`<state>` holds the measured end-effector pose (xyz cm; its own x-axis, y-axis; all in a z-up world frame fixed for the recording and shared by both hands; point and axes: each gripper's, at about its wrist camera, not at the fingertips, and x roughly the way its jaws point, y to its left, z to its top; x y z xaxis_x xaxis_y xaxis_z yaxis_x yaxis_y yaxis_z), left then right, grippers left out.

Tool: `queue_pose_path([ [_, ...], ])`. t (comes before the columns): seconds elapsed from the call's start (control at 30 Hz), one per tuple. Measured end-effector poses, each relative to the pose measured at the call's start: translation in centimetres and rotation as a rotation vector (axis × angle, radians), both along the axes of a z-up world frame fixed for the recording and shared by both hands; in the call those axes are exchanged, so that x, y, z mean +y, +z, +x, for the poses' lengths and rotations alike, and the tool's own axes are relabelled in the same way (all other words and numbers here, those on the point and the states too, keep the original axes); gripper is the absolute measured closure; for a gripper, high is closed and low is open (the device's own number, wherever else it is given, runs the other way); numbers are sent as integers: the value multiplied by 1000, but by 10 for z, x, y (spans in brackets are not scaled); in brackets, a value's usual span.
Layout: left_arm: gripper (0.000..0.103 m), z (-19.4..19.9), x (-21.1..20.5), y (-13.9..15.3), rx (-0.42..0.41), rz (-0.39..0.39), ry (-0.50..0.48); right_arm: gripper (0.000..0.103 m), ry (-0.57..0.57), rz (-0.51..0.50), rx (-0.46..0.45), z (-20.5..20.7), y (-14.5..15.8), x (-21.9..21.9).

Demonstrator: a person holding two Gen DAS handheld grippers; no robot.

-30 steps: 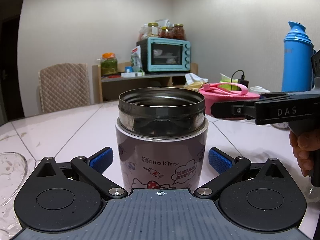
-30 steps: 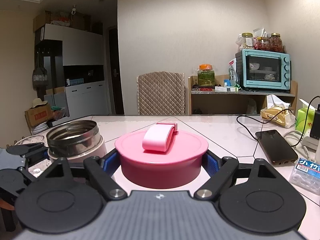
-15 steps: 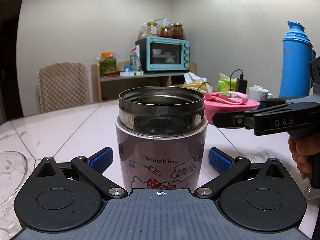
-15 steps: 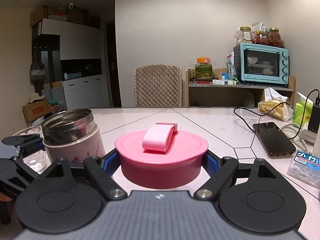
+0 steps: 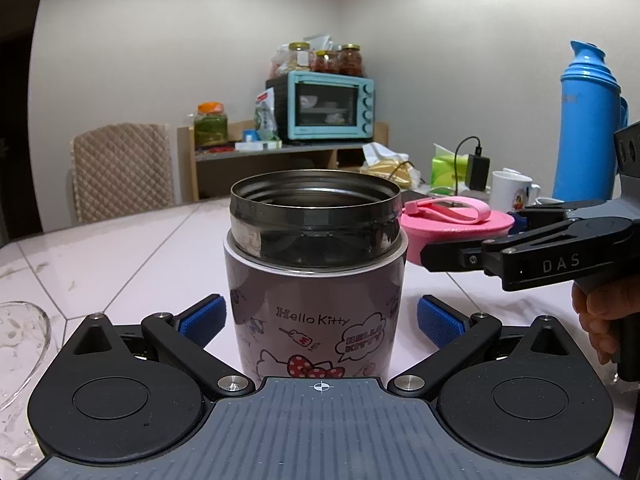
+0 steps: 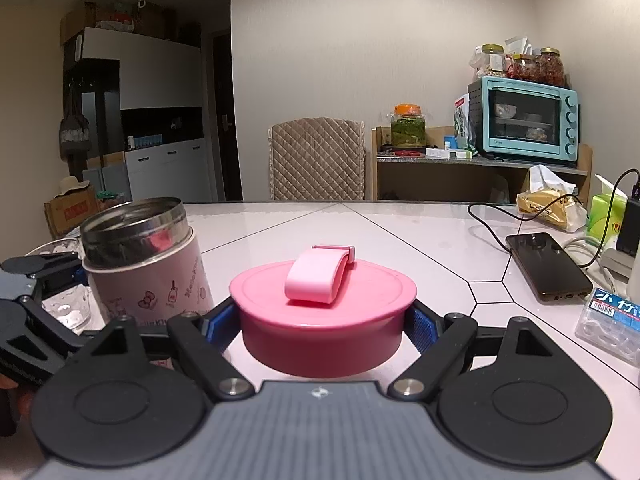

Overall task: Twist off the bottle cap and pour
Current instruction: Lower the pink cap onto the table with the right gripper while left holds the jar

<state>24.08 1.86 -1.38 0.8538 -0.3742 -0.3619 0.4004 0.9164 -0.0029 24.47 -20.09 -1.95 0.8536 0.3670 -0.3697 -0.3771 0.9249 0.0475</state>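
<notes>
A white tiled surface [image 6: 400,240] fills the foreground of a dim kitchen, with a quilted chair back [image 6: 318,160] behind it and a wooden shelf against the far wall.

At the far left of the left wrist view, a clear glass bowl [image 5: 20,344] sits at the picture's edge. Next comes the left tool [image 5: 318,320], its blue pads [image 5: 202,318] standing apart on either side of the Hello Kitty bottle [image 5: 316,312], with a visible gap between each pad and the bottle wall, so nothing is clamped. The bottle stands upright on the surface, its steel mouth open and uncapped. In the right wrist view the same bottle [image 6: 148,264] stands to the left, with the left tool's black arm just beside it.

To the right of the bottle, the pink cap [image 6: 324,316] with its folded strap is off the bottle. The right tool [image 6: 324,322] is clamped on it, blue pads pressed against both sides of the cap, just above or on the surface; which one I cannot tell. In the left wrist view the cap [image 5: 460,220] shows behind the bottle's right shoulder, held by the black tool marked DAS, with a hand [image 5: 600,316] on its grip.

Further right lie a dark phone [image 6: 548,264] with a cable, a teal toaster oven [image 6: 524,120] on the shelf, and a blue thermos [image 5: 588,124].
</notes>
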Motion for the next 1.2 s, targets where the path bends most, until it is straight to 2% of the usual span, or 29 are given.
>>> queue_pose_path([
  [0.67, 0, -3, 2, -3, 5, -1, -11, 18, -17, -31, 55, 4, -12, -3],
  [1.2, 0, -3, 1, -2, 6, 1, -16, 18, -22, -50, 134, 17, -19, -2],
])
